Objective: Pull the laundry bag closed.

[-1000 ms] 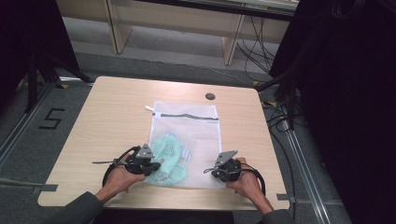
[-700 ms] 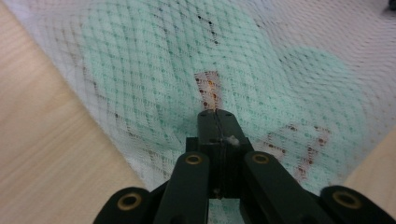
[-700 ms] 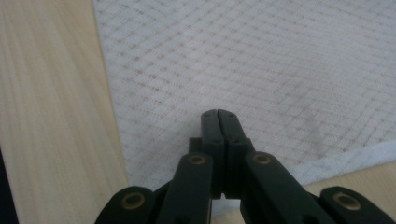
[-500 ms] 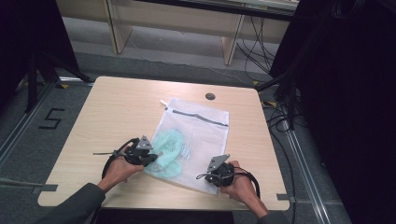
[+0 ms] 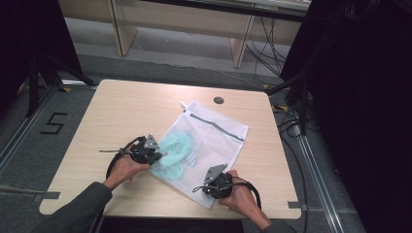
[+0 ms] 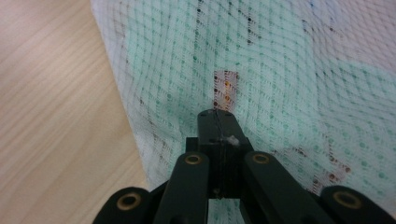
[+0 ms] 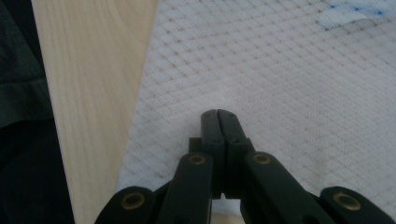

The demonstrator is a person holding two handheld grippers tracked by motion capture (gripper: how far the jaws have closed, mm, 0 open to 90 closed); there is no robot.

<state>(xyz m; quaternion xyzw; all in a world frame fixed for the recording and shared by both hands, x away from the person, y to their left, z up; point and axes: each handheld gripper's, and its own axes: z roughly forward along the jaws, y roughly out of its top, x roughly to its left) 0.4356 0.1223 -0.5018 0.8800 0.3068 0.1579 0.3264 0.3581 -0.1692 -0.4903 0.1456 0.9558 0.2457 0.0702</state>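
A white mesh laundry bag (image 5: 221,141) lies slanted on the wooden table (image 5: 121,111), with a mint-green garment (image 5: 175,148) inside it. My left gripper (image 5: 163,154) is shut on the bag's left edge; in the left gripper view the closed tips (image 6: 217,114) pinch the mesh (image 6: 154,70) over the green cloth (image 6: 289,74). My right gripper (image 5: 200,189) is shut on the bag's near corner; in the right gripper view its tips (image 7: 218,114) sit on plain white mesh (image 7: 303,88). A hand holds each gripper.
A dark zipper (image 5: 216,124) runs along the bag's far end. A round cable grommet (image 5: 218,100) sits near the table's far edge. A label with blue print (image 7: 348,13) shows through the mesh. A dark sleeve (image 7: 18,93) lies beyond the table's edge. Cables trail on the floor to the right.
The bag has swung round from square to slanted. The left gripper moved away from the near edge and the right gripper came nearer and leftward, both staying shut on the bag.
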